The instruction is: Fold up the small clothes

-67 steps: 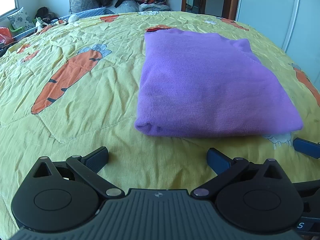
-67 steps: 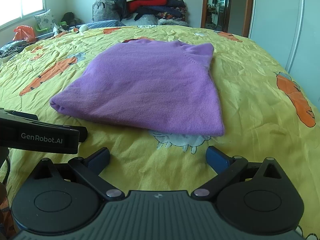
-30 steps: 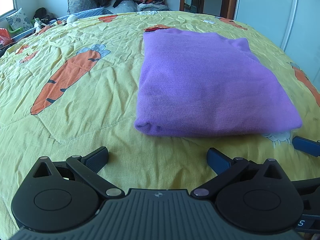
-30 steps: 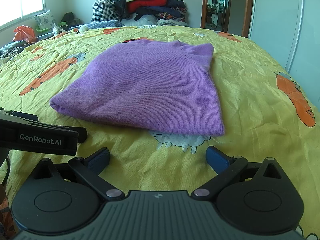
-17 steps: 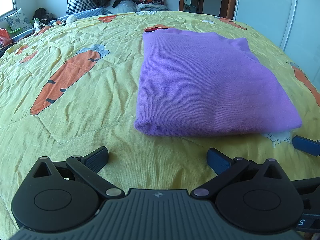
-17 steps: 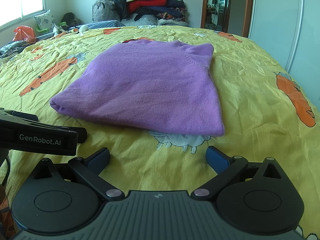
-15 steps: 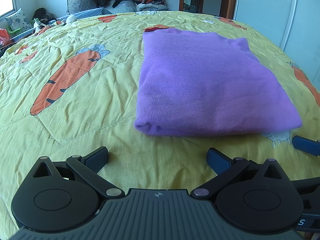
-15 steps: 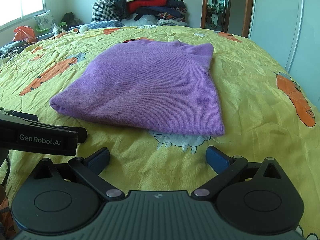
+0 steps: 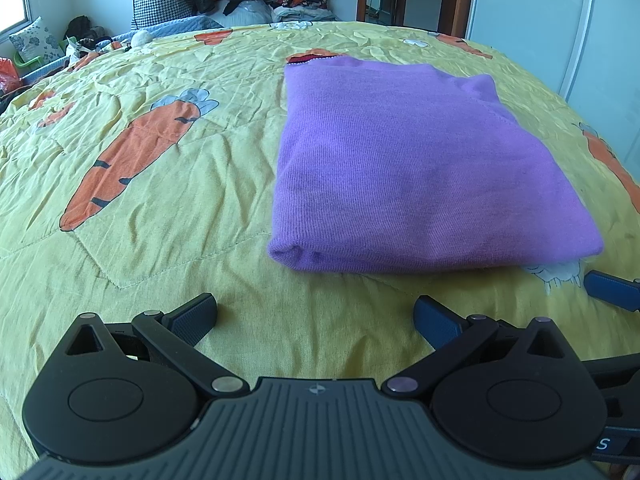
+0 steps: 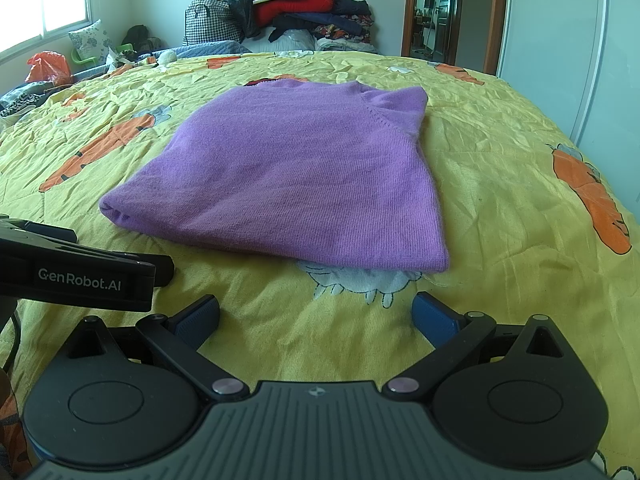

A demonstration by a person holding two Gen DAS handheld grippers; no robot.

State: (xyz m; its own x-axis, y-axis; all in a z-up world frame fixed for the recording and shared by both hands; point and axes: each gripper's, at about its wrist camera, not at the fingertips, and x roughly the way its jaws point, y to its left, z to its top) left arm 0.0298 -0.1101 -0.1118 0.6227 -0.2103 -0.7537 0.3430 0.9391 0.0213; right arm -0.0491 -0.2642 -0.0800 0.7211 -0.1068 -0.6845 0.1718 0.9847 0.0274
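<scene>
A purple knit sweater (image 9: 412, 172) lies folded into a rectangle on the yellow carrot-print bedspread (image 9: 160, 216); the right wrist view shows the sweater (image 10: 304, 176) too. My left gripper (image 9: 316, 314) hovers open just short of the sweater's near folded edge, nothing between its fingers. My right gripper (image 10: 316, 314) is open as well, apart from the sweater's near right corner. One blue finger (image 9: 612, 290) of the right gripper shows at the right edge of the left wrist view. The left gripper's black body (image 10: 76, 276) juts in from the left of the right wrist view.
A pile of clothes (image 10: 296, 12) and a checked bag (image 10: 208, 26) sit at the bed's far end. Cushions and an orange bag (image 10: 48, 66) lie under the window at the left. A doorway (image 10: 436, 12) and a white wardrobe door (image 10: 560, 48) stand to the right.
</scene>
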